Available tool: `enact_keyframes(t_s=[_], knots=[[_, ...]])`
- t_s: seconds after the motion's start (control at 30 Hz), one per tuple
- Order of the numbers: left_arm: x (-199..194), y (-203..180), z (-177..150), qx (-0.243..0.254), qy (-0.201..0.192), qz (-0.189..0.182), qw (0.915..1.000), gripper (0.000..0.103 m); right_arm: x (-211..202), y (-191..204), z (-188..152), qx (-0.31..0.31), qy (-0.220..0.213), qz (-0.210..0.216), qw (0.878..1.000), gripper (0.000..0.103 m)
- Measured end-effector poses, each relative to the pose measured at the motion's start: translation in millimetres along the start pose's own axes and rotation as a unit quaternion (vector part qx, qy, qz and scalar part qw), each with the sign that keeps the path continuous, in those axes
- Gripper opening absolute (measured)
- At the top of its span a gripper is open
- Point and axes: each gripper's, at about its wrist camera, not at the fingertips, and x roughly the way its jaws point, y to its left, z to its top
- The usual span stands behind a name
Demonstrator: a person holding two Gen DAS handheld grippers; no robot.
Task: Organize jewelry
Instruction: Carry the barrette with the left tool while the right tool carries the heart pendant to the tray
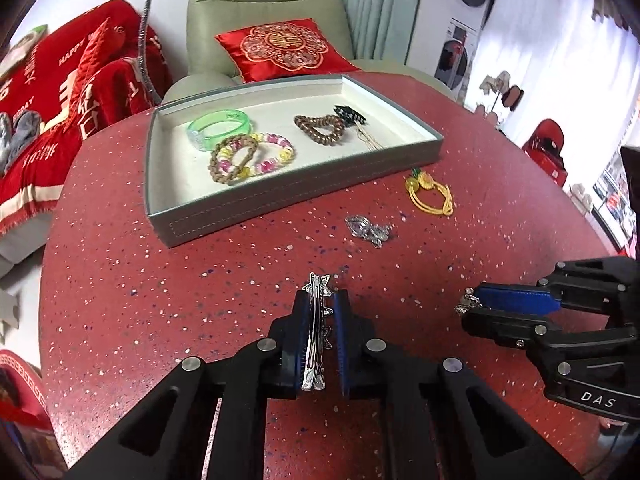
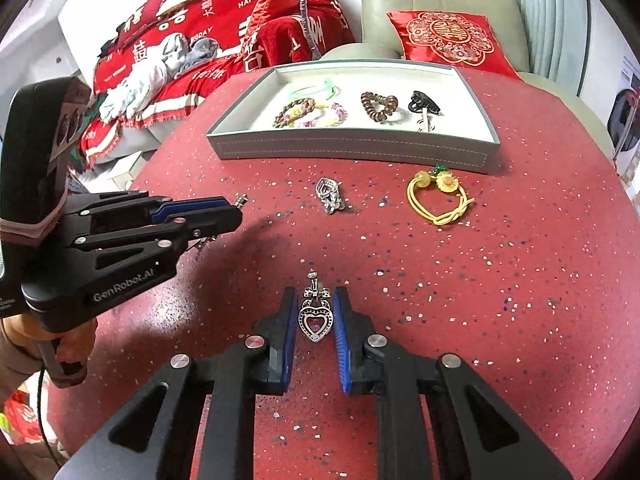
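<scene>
A red speckled round table (image 1: 200, 300) is set before a green armchair (image 1: 264, 20) bearing a red cushion (image 1: 286, 50), with red blankets (image 1: 60, 92) piled to the left. The left gripper (image 1: 320, 308) is seen clamped on a silver hair clip (image 1: 316, 332), which is held on edge between the blue pads above the table. The right gripper (image 2: 316, 308) is seen closed on a silver heart pendant (image 2: 315, 322), its small bow and ring poking out past the fingertips. Beyond the grippers, another silver charm (image 2: 330, 196) and a yellow hair tie (image 2: 438, 196) with a flower are left lying on the table, apart from each other. Further back a grey tray (image 1: 256, 216) is placed, in which a green bangle (image 1: 220, 126), overlapping bracelets (image 1: 250, 156), a brown coil tie (image 1: 320, 128) and a black claw clip (image 1: 350, 115) are kept.
</scene>
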Motion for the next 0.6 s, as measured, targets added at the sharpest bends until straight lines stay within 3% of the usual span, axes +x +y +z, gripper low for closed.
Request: enact_keyframes(t_s=[0.3, 0.6], knots=[[-14.1, 4.5, 12.8, -0.021, -0.02, 0.009, 0.9995, 0.031, -12.9, -13.7, 19.0, 0.02, -0.02, 0.005, 1.0, 0.019], [-14.9, 16.2, 43.2, -0.044, -0.032, 0.025, 0.9982, 0.031, -18.4, -39.4, 63.4, 0.05, -0.04, 0.006, 0.998, 0.019]])
